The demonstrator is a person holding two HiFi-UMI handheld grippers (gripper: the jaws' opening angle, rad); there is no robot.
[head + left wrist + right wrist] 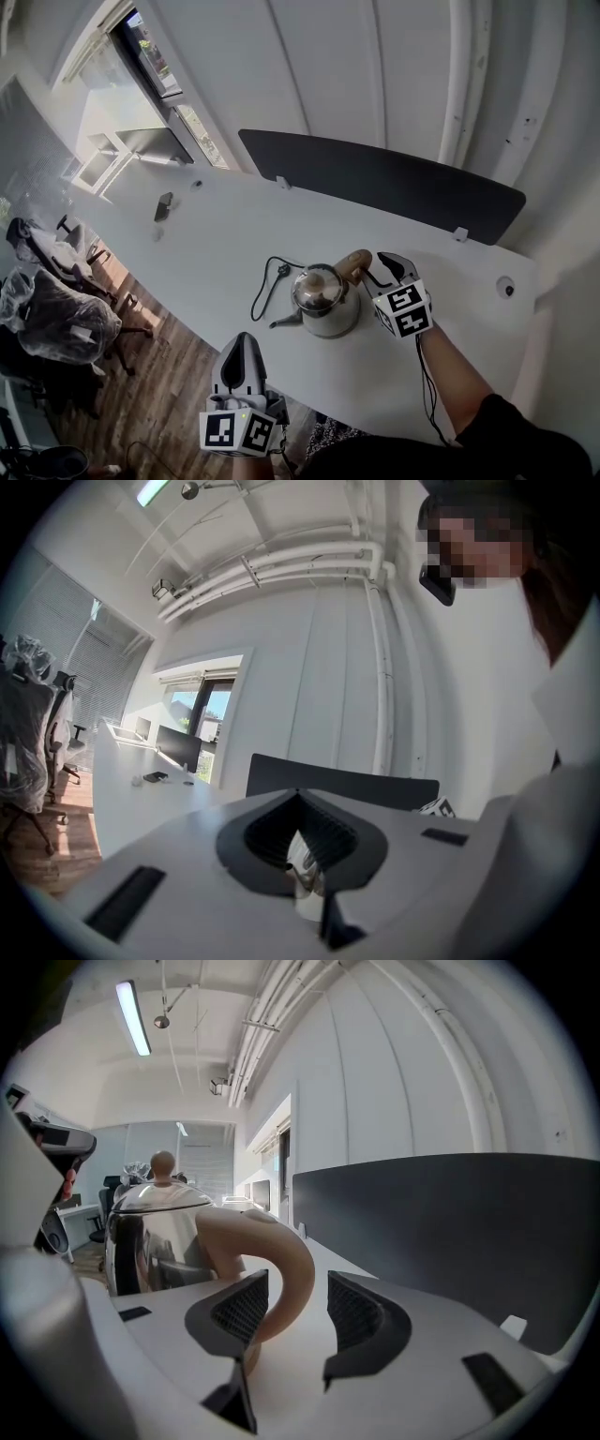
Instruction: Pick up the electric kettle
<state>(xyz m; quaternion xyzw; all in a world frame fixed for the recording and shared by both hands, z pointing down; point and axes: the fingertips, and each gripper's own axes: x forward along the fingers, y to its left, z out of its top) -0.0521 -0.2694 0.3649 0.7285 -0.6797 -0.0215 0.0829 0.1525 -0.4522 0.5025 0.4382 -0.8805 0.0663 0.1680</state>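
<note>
Head view: a white desk [225, 244] runs from 10 to 4 o'clock. A steel kettle [323, 300] stands on it at centre, its spout toward 8 o'clock and its tan handle [354, 265] toward 1 o'clock. A black cord [267, 286] is looped on the desk at the kettle's 10 o'clock. The right gripper [380, 267] is held at the handle from 3 o'clock. The left gripper [241, 339] is held at 6 o'clock, off the desk's near edge and apart from the kettle. A dark panel [394, 183] lines the desk's far edge. Chairs [56, 319] wrapped in plastic stand at 9 o'clock.

Left gripper view: the left gripper's [300, 799] jaws are clenched together, with nothing gripped. The desk [131, 799] and the panel [342, 785] are seen beyond.

Right gripper view: the right gripper's [291, 1312] jaws are spread apart. The handle [281, 1269] curves down between them, close against the left pad and clear of the right one; it is not clamped. The kettle's [155, 1237] body sits at 10 o'clock, and the panel [450, 1232] fills 3 o'clock.
</note>
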